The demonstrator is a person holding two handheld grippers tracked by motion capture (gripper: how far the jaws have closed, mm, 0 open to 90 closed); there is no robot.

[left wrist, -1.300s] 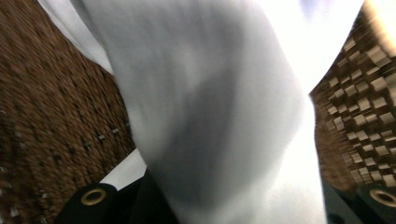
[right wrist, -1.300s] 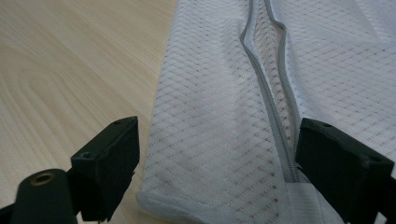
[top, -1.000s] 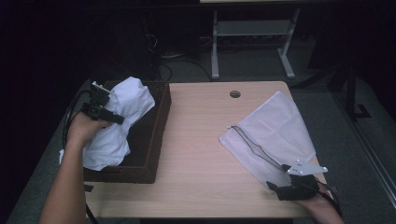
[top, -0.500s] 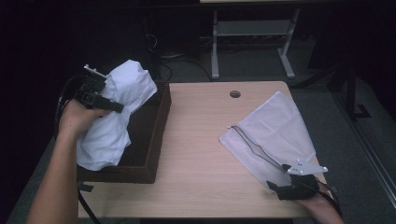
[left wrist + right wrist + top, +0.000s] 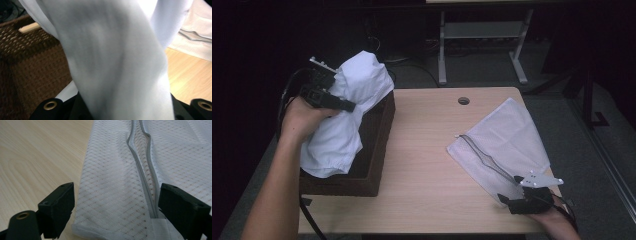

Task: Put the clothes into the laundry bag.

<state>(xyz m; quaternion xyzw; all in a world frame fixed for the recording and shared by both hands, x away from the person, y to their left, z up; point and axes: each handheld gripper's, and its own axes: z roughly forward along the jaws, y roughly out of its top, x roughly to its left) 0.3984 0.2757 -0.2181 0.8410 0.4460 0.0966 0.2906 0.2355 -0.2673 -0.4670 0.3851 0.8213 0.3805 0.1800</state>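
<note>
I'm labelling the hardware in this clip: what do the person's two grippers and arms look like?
Both are black handheld tools. The left gripper trails a black cable and bears a pale plate at its back. The right gripper carries a pale three-cornered plate on top; its blocky black jaws have brass-ringed holes near their base. Both forearms are bare, with no sleeves in sight.

Your left gripper [image 5: 343, 104] vanishes jaw-first into the white cloth [image 5: 347, 117], so the contact between pads and fabric stays unseen. In the left gripper view the same cloth hangs blurred across the lens, hiding most of the woven basket [image 5: 32, 60] and the table [image 5: 190, 77] behind it. At the table's near edge, your right gripper [image 5: 504, 199] covers the corner of the mesh bag [image 5: 507, 137], whose zip [image 5: 143, 170] runs off the frame's top.
</note>
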